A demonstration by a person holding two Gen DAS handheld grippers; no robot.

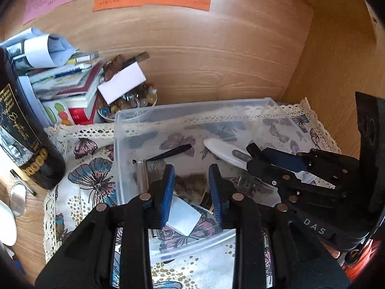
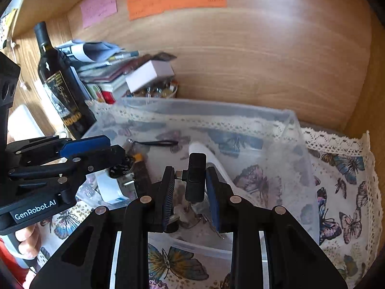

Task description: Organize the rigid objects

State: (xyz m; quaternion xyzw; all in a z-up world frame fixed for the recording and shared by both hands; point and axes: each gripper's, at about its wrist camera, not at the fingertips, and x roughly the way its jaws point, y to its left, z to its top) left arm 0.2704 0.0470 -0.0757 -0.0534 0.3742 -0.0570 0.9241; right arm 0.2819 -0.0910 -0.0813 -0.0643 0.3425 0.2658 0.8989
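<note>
2 grippers hang over the clear plastic bin that sits on a butterfly-print cloth in a wooden alcove, both angled down toward its contents. The right gripper is clenched on a small black gadget, a blocky piece with a short metal plug sticking out of its side toward the left-hand pad; it is held upright just above the bin floor. In the right wrist view the left gripper carries something small, round and dark with an orange bit at its tips, though from the left wrist view I cannot tell whether that gripper truly pinches it, since its blue pads stand a little apart with only bin clutter visible between them. Already lying in the bin are a white spoon-like piece, a metal cylinder and a black cord. The main risk, as I judge it, is the 2 tools meeting over the same spot, as they sit close together. A release from this height could also let the gadget land on its plug, or knock the white piece.
</note>
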